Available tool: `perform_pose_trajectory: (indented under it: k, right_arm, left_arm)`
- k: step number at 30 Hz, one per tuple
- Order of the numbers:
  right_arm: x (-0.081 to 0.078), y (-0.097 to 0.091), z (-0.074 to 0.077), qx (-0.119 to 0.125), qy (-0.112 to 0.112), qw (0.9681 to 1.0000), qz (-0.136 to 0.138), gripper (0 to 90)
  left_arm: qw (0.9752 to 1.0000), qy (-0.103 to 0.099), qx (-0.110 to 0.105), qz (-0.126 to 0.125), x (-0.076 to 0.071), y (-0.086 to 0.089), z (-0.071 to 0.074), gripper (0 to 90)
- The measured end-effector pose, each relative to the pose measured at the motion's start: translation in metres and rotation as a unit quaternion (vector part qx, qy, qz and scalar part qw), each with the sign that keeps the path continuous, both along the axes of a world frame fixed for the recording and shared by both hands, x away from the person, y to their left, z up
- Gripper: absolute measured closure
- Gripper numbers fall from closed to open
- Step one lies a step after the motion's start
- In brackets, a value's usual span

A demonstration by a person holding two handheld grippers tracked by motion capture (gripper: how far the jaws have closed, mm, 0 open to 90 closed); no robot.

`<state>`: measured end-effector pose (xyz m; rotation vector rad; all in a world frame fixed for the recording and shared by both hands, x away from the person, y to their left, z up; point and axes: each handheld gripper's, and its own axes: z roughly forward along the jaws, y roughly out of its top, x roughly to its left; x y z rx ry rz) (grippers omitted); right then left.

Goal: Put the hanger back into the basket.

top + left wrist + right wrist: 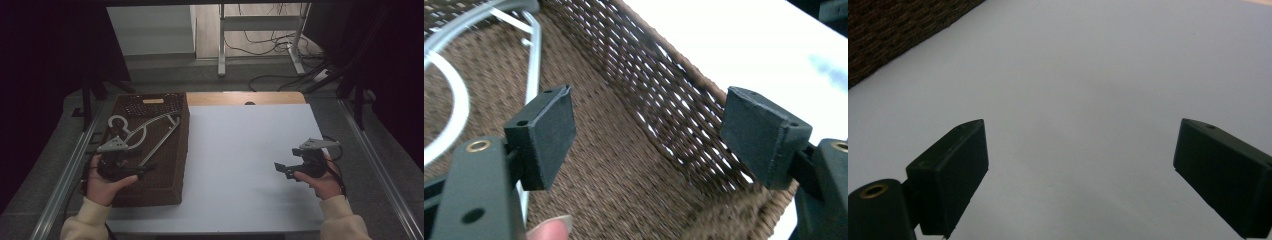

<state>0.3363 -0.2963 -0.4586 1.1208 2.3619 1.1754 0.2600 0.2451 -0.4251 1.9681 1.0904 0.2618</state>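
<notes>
A brown woven basket [181, 150] stands on the left part of the white table [240, 145]. In it lies a silvery metal hanger [150, 131] with a ring at its far left end. My left gripper [145, 170] hovers over the basket's near end, open, with nothing between its jaws. In the left gripper view the gripper [646, 135] looks down at the basket's floor and right wall [664, 100], with the hanger's bars [531, 65] to the left. My right gripper [280, 169] is held over the bare table at the right, open and empty, as the right gripper view [1080, 170] confirms.
The basket's side [893, 35] shows at the upper left of the right gripper view. A wooden strip [245, 98] borders the table's far edge. Metal rails [65, 170] run along both sides. Desk legs [221, 45] and cables [270, 45] lie on the floor beyond.
</notes>
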Motion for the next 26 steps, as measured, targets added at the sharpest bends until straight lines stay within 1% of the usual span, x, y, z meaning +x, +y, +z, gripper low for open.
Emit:
perform_pose_trajectory:
  k: [4, 5, 8, 10, 13, 16, 19, 21, 26]
  right_arm:
    - [-0.003, -0.003, 0.002, 0.002, -0.004, 1.0, -0.002, 7.5]
    - [-0.005, -0.004, 0.004, 0.004, -0.007, 1.0, -0.002, 7.5]
    - [-0.007, -0.005, 0.004, 0.006, -0.01, 0.9999, -0.001, 7.5]
    - [-0.011, -0.004, 0.005, 0.0, -0.027, 0.9996, 0.006, 8.8]
    - [-0.013, -0.002, 0.007, -0.001, -0.036, 0.9993, 0.011, 8.8]
    - [-0.013, -0.003, 0.008, 0.002, -0.035, 0.9993, 0.012, 8.6]
    - [-0.011, -0.006, 0.006, 0.003, -0.033, 0.9994, 0.01, 8.3]
    - [-0.011, -0.007, 0.005, 0.001, -0.03, 0.9995, 0.011, 8.1]
    - [-0.012, -0.005, 0.006, 0.006, -0.034, 0.9994, 0.011, 7.6]
  left_arm:
    - [1.0, 0.0, 0.0, -0.001, -0.003, -0.002, -0.003, 21.6]
    - [1.0, 0.002, -0.003, 0.0, -0.003, -0.002, -0.004, 21.6]
    - [1.0, 0.003, -0.003, 0.0, -0.002, -0.003, -0.004, 21.6]
    - [1.0, 0.002, -0.004, 0.001, 0.0, -0.002, -0.004, 21.8]
    - [1.0, 0.0, -0.005, 0.0, 0.0, -0.002, -0.003, 21.8]
    - [1.0, 0.0, -0.005, -0.002, 0.0, -0.002, -0.003, 21.7]
    - [1.0, 0.004, -0.008, -0.002, 0.003, 0.0, -0.005, 21.8]
    - [0.9999, 0.008, -0.015, -0.002, 0.004, 0.001, -0.007, 21.9]
    - [0.9998, 0.005, -0.02, -0.004, 0.0, 0.002, -0.005, 21.9]
